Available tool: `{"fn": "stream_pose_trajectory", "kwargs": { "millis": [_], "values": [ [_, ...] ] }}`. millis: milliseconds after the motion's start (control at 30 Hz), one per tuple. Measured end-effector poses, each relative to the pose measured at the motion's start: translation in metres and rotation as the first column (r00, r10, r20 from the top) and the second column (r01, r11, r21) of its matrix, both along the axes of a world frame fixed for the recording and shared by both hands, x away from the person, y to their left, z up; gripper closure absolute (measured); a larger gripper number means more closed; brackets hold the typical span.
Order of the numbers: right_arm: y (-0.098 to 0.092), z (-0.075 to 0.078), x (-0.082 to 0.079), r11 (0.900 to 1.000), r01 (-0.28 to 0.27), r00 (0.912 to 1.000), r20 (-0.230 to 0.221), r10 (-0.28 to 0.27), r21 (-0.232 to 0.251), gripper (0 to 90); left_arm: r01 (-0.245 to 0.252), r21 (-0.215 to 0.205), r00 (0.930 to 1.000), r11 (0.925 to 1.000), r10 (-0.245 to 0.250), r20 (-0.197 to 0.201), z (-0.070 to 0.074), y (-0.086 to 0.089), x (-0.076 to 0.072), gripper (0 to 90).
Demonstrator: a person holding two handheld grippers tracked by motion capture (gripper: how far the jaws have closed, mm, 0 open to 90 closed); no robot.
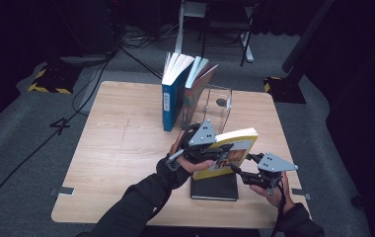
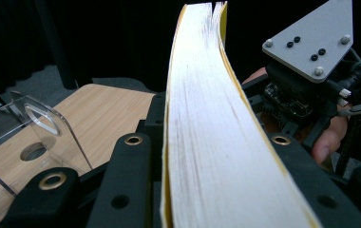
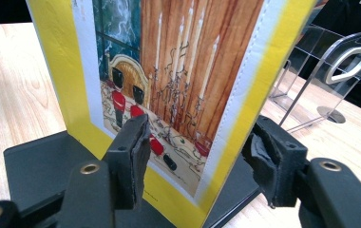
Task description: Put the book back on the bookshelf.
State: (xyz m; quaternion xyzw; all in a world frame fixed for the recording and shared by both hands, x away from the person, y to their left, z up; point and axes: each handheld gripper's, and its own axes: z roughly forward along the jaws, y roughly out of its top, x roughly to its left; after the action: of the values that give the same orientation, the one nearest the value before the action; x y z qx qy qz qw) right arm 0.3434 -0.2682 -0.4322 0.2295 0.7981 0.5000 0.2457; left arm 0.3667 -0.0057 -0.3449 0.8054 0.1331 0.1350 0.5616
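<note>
A yellow-covered book with a picture of toy soldiers and candles is held up at a tilt over a flat dark book. My left gripper is shut on the yellow book; in the left gripper view its page edge runs between the two jaws. My right gripper stands open at the book's lower right corner. In the right gripper view its pads sit in front of the cover without pressing on it. The dark book lies beneath.
A clear acrylic bookend stands behind the yellow book on the wooden table. A blue book and a second book stand upright against it at the back. Cables and stands lie on the floor beyond.
</note>
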Motion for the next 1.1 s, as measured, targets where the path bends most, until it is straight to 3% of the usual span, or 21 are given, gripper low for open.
{"fn": "stream_pose_trajectory", "kwargs": {
  "millis": [467,733,900,1100],
  "values": [
    [-0.005,-0.002,0.002,1.0,0.008,0.9998,-0.017,-0.008,-0.014,41.3,-0.053,-0.007,0.9984,0.9986,0.053,0.018,0.0,0.003,0.002,73.7],
    [-0.012,-0.006,-0.001,0.998,0.014,0.9996,-0.024,-0.015,-0.058,41.0,-0.082,-0.003,0.9964,0.9967,0.082,0.021,0.0,0.014,0.004,74.0],
    [-0.024,-0.008,-0.002,0.998,0.043,0.9984,-0.034,-0.044,-0.055,40.4,-0.123,-0.007,0.9922,0.9924,0.123,0.015,0.0,0.023,0.007,73.9],
    [-0.038,-0.015,0.003,0.992,0.092,0.9937,-0.055,-0.097,-0.083,38.7,-0.175,-0.007,0.9845,0.9846,0.175,0.016,0.0,0.032,0.014,74.5]
  ]
}}
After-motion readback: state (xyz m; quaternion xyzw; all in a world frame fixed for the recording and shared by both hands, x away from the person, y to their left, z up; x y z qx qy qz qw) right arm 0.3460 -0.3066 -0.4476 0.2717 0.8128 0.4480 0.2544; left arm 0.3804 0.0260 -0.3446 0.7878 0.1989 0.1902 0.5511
